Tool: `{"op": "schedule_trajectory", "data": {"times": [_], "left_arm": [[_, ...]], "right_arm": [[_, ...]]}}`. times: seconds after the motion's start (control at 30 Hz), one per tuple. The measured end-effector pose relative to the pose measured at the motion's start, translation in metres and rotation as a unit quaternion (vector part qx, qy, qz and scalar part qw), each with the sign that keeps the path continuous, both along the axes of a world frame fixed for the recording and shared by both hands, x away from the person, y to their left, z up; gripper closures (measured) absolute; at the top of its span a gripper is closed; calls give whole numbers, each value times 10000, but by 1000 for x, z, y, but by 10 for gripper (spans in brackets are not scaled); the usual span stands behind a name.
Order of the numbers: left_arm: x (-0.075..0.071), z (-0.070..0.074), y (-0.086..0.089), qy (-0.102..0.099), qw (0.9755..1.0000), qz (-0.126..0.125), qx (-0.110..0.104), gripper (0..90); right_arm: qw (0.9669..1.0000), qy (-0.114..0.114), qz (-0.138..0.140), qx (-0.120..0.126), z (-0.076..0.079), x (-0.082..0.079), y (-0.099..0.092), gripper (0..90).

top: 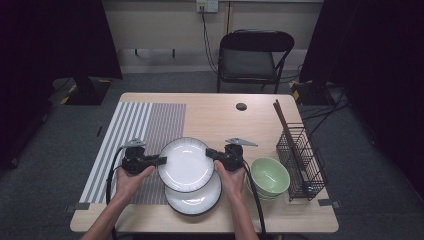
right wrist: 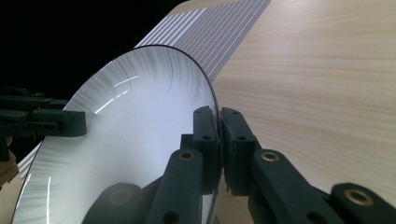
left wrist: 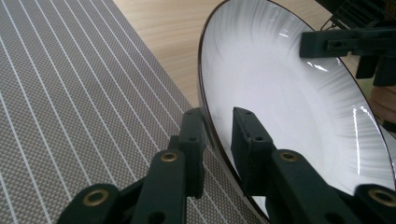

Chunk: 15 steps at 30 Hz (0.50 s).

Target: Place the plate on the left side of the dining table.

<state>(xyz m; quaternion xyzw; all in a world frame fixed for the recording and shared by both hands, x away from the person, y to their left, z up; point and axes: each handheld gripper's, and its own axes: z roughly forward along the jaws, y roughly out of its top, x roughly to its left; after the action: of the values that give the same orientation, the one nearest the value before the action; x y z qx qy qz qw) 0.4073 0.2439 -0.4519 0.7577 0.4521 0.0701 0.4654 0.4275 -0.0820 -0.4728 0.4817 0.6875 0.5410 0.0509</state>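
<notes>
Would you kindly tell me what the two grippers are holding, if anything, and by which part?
The right gripper is clamped on the right rim of the upper round white plate with dark edge. The left gripper straddles its left rim, jaws not visibly pressing.

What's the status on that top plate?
Right gripper clamped on the white dark-rimmed plate. Left gripper straddles the opposite rim, gap showing. Second white plate underneath; green bowls alongside.

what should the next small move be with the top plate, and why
Probably close the left gripper fully on the rim before carrying on. The right gripper is already clamped on the top plate, which sits above a second plate, but the left jaws straddle the rim with a visible gap on the inner side, so that side looks unsecured.
</notes>
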Motion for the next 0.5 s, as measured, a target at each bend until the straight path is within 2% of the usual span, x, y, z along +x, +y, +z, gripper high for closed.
{"op": "schedule_trajectory", "data": {"times": [0.1,0.23,0.5], "left_arm": [[3,2,0,-54,10000,64,-17,785],[6,4,2,-101,9996,124,-211,812],[11,10,3,-248,9991,213,-269,840]], "right_arm": [[10000,-70,-42,-11,3,-1,-1,854],[9998,-158,-74,14,7,-2,-1,858],[9995,-292,-101,-1,11,-3,0,860]]}}
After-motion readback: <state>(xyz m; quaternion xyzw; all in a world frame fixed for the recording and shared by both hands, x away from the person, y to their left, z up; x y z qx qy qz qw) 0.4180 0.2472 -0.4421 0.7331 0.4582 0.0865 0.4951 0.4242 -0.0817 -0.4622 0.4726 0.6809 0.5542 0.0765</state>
